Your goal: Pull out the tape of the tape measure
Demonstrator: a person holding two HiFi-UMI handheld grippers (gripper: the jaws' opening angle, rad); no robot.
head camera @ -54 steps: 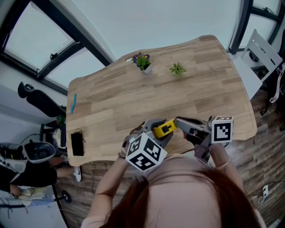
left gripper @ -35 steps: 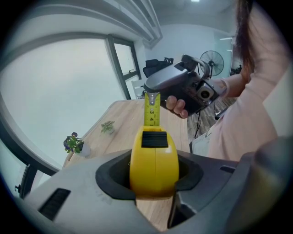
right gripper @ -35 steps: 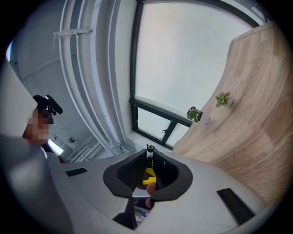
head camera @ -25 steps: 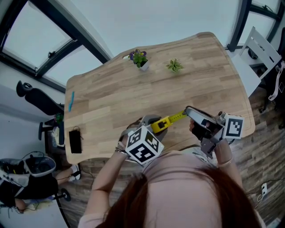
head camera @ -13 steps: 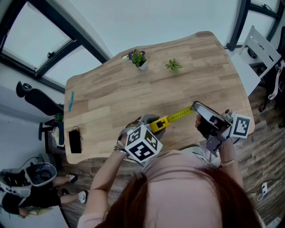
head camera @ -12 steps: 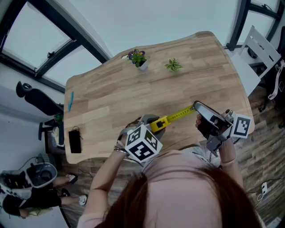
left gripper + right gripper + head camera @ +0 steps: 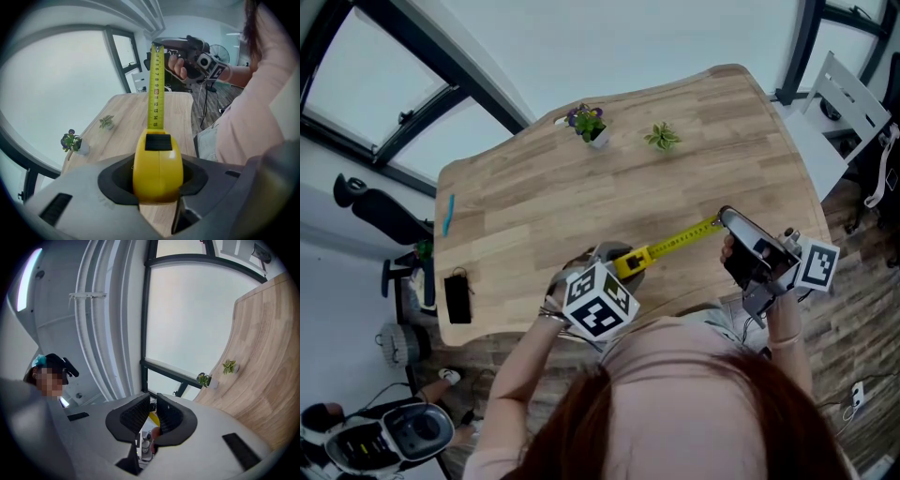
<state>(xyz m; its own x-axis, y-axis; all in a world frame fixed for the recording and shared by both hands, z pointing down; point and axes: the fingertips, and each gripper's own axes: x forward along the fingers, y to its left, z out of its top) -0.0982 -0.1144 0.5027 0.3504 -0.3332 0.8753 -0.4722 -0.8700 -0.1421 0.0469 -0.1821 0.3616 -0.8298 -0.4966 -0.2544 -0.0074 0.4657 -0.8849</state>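
The left gripper (image 7: 158, 176) has its dark grey fingers (image 7: 115, 180) clenched on the rounded yellow plastic tape measure case (image 7: 158, 161). The case sits squarely between them, black slide lock uppermost, at the near edge of the pale wooden bench (image 7: 534, 187); whether it rests on the wood or hangs just above it I cannot tell

From the mouth of the case, just ahead of those fingers, the yellow steel tape (image 7: 155, 89) with black numerals runs straight out, clear of the bench top. Its far tip ends in the right gripper (image 7: 724, 219), whose ribbed black fingers (image 7: 135, 416) are pinched almost together, with a sliver of yellow showing in the narrow gap. They grasp the end of the tape

Well beyond both pairs of fingers, near the far edge of the bench, stand a small purple-flowered potted plant (image 7: 589, 123) and a small green potted plant (image 7: 661, 137), clear of the work

The step in hand looks like the pull itself: the end is caught and a short stretch is already out. Going further would likely call for the right fingers to draw away along the tape's own line without loosening, while the left fingers hold the case firm against the spring. The tape should stay flat and untwisted so that it does not buckle or slip free
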